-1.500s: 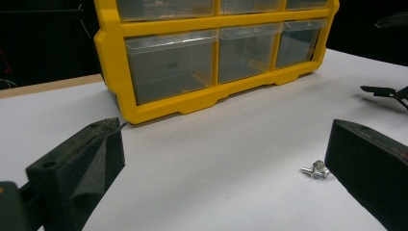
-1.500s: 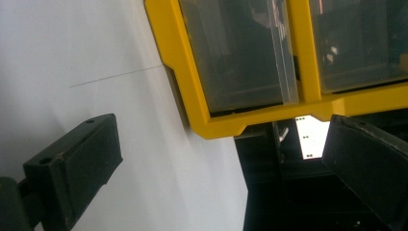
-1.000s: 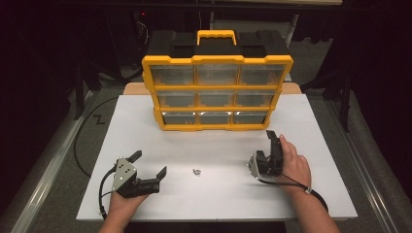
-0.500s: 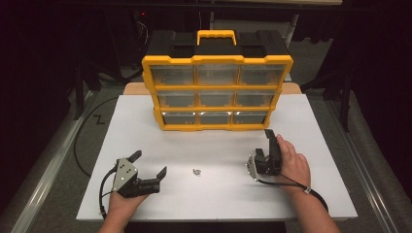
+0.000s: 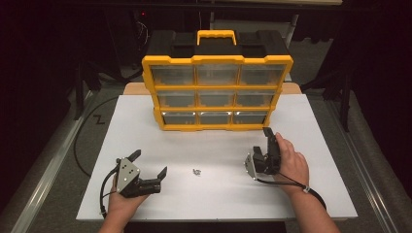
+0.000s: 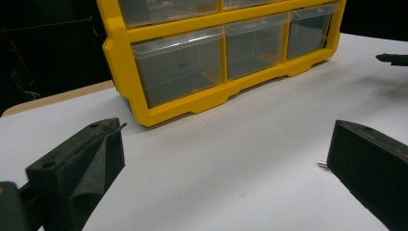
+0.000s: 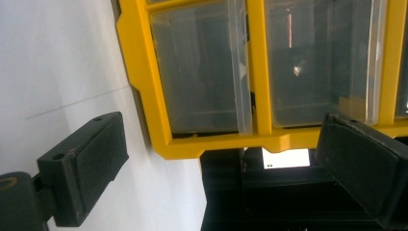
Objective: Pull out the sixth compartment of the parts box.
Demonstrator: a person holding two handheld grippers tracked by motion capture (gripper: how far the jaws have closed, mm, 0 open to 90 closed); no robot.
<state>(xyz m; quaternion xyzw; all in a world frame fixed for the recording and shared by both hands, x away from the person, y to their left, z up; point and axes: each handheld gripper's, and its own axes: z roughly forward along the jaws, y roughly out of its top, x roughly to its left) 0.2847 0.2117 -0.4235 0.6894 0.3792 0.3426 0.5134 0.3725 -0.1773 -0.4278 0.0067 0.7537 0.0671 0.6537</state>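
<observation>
- Small silvery metal screw [image 5: 197,172] lying loose on white surface [image 5: 218,194], lower centre of high view, just right of left gripper [image 5: 149,170].
- Seen in left gripper view beside right-hand jaw [image 6: 321,164].
- Left jaws spread wide, empty.
- Right gripper [image 5: 268,145] farther right, jaws wide, empty, aimed at yellow-framed organiser with clear plastic drawers [image 5: 216,92].

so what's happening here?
A person holds a two-jaw gripper in each hand over a white table. Both are open and hold nothing. The left gripper sits low near a small metal part lying loose on the table. The right gripper, turned on its side, points at the yellow drawer organizer, whose clear drawers look shut.
</observation>
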